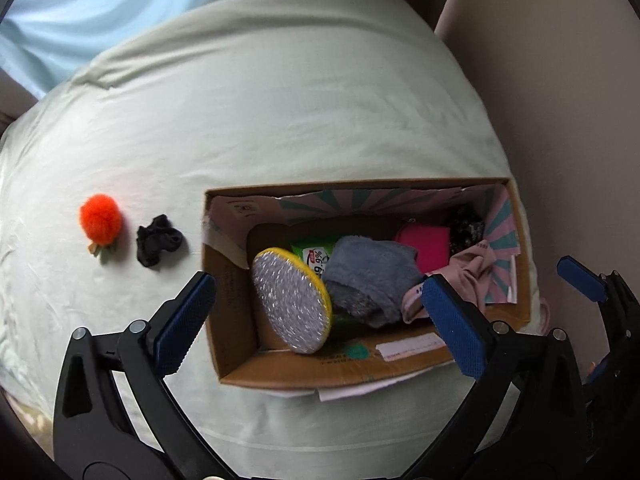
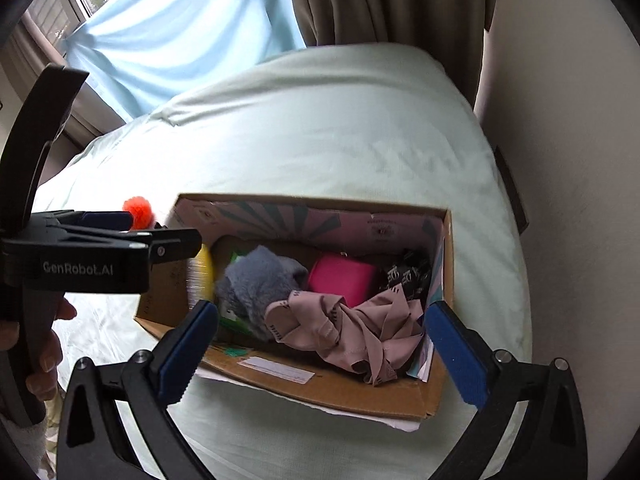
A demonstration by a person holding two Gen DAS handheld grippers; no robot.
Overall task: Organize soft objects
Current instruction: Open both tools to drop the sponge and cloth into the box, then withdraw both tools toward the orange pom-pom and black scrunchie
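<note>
I judge most soft things already packed in the cardboard box (image 1: 236, 308) at centre frame, while the orange pompom (image 1: 100, 219) and black scrunchie (image 1: 159, 240) wait mid-left, with left gripper (image 1: 316, 320) and right gripper (image 2: 320, 350) both spread wide, empty.

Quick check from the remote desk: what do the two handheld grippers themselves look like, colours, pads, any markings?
Both are black plastic clamp-style grippers with triangular cut-outs and silver pivot rivets. The left gripper and right gripper each carry ribbed blue pads on the fingertips. White "GenRobot.AI" lettering marks the left gripper's side, seen from the right wrist view. A bare hand grips its handle; no cables show.
</note>
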